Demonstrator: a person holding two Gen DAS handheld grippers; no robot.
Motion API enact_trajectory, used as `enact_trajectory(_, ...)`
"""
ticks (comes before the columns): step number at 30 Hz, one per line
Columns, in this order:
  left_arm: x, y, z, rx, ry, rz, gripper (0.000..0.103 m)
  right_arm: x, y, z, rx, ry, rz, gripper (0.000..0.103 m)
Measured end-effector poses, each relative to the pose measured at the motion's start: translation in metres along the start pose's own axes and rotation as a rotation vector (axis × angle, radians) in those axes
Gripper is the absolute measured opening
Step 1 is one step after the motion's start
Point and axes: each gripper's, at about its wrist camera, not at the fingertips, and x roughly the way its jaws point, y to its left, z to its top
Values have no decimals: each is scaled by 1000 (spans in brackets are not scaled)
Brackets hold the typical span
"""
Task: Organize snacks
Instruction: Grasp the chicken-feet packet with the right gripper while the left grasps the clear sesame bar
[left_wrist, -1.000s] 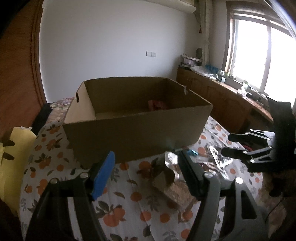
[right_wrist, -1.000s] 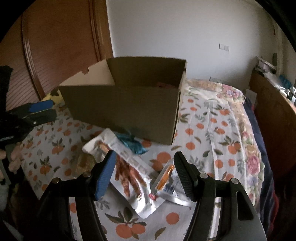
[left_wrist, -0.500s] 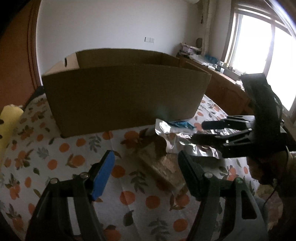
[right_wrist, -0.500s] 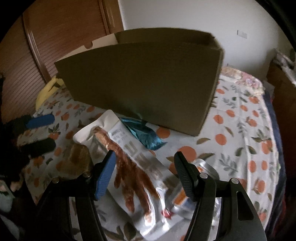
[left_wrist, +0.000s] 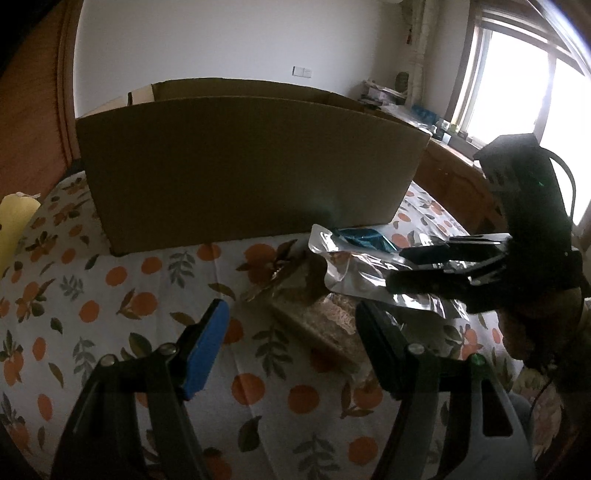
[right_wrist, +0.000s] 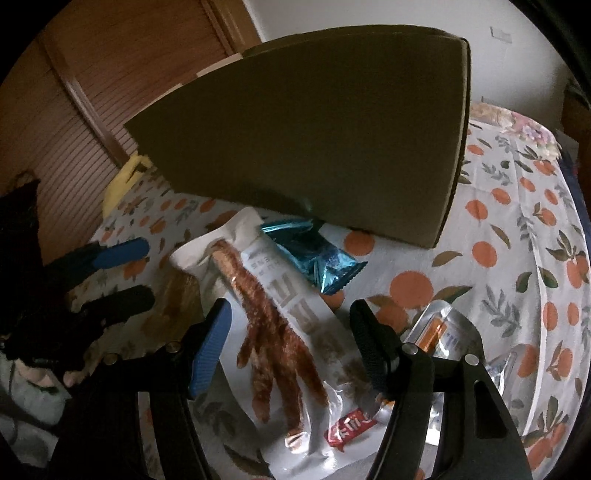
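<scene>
right gripper opening astride white chicken-foot pouch on bed before cardboard box, nothing held; left gripper open, empty; light, slippery, crinkly film, likely best pinched mid-body.

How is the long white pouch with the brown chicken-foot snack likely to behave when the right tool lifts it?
The long white plastic pouch looks thin and creased, so it will probably sag at both ends. Its glossy film may slip between the pads. It looks flat and mostly unfilled, so probably light. The right tool is opening, straddling the pouch without gripping it.
</scene>
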Motion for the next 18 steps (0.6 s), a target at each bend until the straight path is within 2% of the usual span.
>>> enact_trajectory(8,5,2,-4,-8,10,3,71,-3,13,-10,-44,6,-21,69)
enact_trajectory(12,8,3,-3,-12,13,1,71,-2,25,-13,-94,3,-72,69)
enact_trajectory(16,11,4,-3,-18,18,0,71,3,30,-7,-114,-18,-109,69)
enact_trajectory(18,11,3,-4,-18,21,2,71,8,30,-3,-103,-15,-97,69)
